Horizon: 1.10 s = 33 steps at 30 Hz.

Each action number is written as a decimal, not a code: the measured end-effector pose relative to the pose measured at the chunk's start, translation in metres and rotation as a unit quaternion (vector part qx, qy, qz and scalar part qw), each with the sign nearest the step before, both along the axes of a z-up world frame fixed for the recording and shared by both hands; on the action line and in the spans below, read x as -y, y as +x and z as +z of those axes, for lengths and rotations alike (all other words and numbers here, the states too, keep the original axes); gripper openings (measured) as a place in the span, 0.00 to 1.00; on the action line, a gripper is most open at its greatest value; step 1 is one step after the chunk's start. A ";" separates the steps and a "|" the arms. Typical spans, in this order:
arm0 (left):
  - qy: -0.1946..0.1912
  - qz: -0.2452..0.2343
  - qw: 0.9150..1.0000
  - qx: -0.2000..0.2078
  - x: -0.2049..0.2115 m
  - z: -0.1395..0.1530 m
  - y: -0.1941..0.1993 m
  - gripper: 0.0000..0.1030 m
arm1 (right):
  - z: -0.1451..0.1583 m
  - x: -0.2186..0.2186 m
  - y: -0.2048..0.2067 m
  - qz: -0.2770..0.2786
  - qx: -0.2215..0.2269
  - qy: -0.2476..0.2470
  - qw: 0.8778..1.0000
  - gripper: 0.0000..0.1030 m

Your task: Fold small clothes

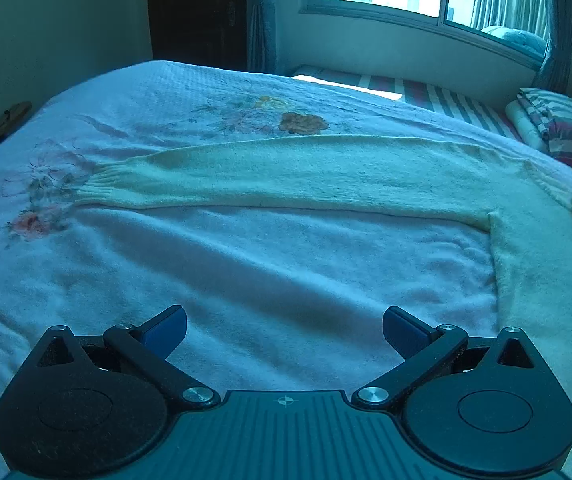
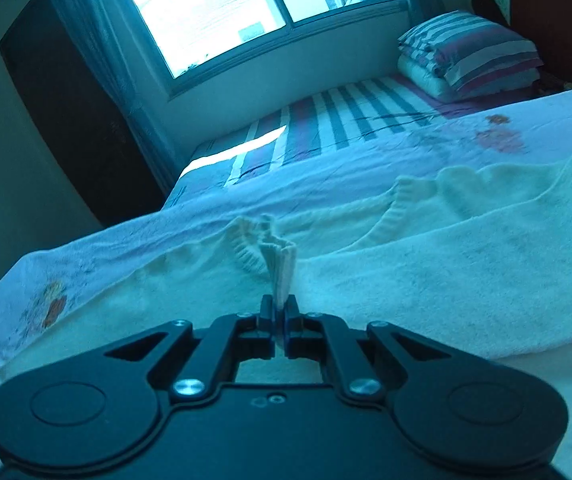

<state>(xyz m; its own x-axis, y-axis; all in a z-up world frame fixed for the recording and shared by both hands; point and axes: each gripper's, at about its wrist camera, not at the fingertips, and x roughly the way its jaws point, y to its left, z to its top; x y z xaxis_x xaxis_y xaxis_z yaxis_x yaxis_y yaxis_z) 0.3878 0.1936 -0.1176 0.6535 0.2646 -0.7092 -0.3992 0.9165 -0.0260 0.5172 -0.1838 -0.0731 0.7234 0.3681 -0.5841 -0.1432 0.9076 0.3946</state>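
1. Right gripper point(image 2: 280, 312): jaws together, clamped on a bunched ribbed cuff point(image 2: 278, 268) of the cream sweater point(image 2: 445, 264). The cuff stood up out of the pinch in pleats, just short of the sweater's neckline point(image 2: 389, 220).

2. Left gripper point(image 1: 284, 326): jaws wide apart, holding nothing. Blue fingertips point(image 1: 172, 326) hung over bare blanket point(image 1: 246, 264), near the sweater's side edge point(image 1: 497, 280) but not touching it.

3. Sweater lay flat on the floral blanket covering the bed. In the left wrist view one sleeve point(image 1: 286, 176) ran straight out from the sweater body point(image 1: 545, 280), its cuff away from the body, near the printed flowers point(image 1: 34, 220).

4. Step in hand, by my reading: the first sleeve fold. The right gripper's sleeve looked drawn in across the sweater's chest; the other sleeve was not yet folded.

5. Next move probably calls for laying the held cuff flat on the sweater body and letting go, then sending the left gripper to the outstretched sleeve's cuff. A pinch on the ribbing should take knit only, not blanket.

6. Pose: right gripper low and tilted, pointing across the sweater toward the window point(image 2: 206, 12). Left gripper level, beside the sweater body, facing the far sleeve.

7. Beyond the sweater: striped sheet point(image 2: 325, 128) and stacked striped bedding point(image 2: 469, 56).
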 end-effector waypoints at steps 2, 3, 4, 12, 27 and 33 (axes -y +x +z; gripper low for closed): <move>-0.028 -0.001 1.000 0.010 0.004 0.000 0.007 1.00 | -0.012 -0.014 -0.007 0.033 -0.030 -0.005 0.999 0.26; -0.037 -0.003 0.999 0.011 0.008 0.000 0.012 1.00 | -0.007 -0.014 -0.014 0.033 -0.017 -0.014 0.999 0.27; -0.043 -0.008 0.999 0.015 0.013 0.001 0.017 1.00 | 0.002 -0.010 -0.027 0.029 0.007 -0.020 0.999 0.30; -0.078 -0.109 0.990 0.045 0.107 0.012 0.084 1.00 | 0.030 0.109 -0.080 -0.083 0.059 -0.035 0.994 0.31; -0.271 -0.136 0.952 0.035 0.201 -0.028 0.199 0.47 | 0.013 0.205 -0.101 -0.146 0.043 -0.047 0.987 0.31; -0.245 -0.144 0.957 0.060 0.196 -0.022 0.209 0.02 | 0.012 0.215 -0.093 -0.156 0.038 -0.045 0.986 0.31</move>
<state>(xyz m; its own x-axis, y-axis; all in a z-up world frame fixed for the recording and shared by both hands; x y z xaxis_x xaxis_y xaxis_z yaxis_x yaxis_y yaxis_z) 0.5964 -0.0023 -0.1393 0.7339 -0.2835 -0.6173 -0.0992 0.8543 -0.5103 0.4246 -0.3986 -0.0615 0.8362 0.0698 -0.5440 0.1219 0.9434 0.3084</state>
